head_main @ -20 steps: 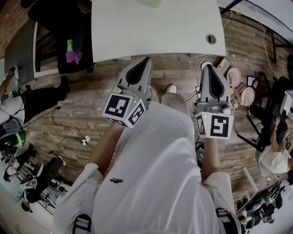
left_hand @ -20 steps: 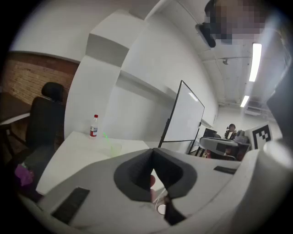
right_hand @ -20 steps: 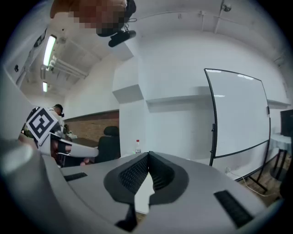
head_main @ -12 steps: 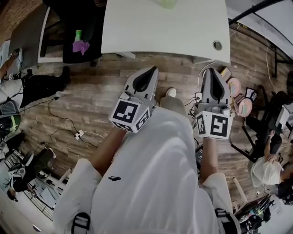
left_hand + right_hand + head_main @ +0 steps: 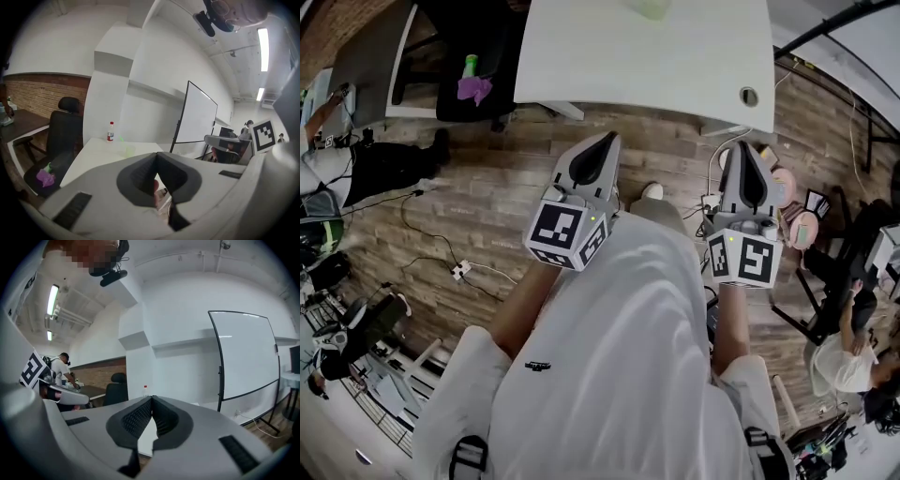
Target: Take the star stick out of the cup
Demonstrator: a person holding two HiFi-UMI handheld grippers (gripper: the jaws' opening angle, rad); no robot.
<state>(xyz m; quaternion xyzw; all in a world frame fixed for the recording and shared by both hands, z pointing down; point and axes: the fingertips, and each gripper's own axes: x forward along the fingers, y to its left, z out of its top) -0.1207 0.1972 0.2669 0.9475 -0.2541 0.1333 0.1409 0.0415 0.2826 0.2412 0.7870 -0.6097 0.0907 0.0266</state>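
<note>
The grey left gripper [image 5: 602, 142] and grey right gripper [image 5: 741, 150] are held side by side before the chest on bent arms, each with jaws pressed together on nothing, pointed at the white table [image 5: 609, 56], where the pale green cup [image 5: 125, 149] is seen, well apart, its star stick indistinct.

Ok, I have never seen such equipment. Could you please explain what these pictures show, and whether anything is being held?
A person in a white shirt stands holding a two-jaw hand tool in each hand: the left gripper and the right gripper. One picture comes from a camera on the person's head, looking down. The other two come from cameras riding on the grippers. Both pairs of jaws are closed, with nothing between them. Ahead stands a white table carrying a pale green cup and a bottle. Neither gripper touches them.
</note>
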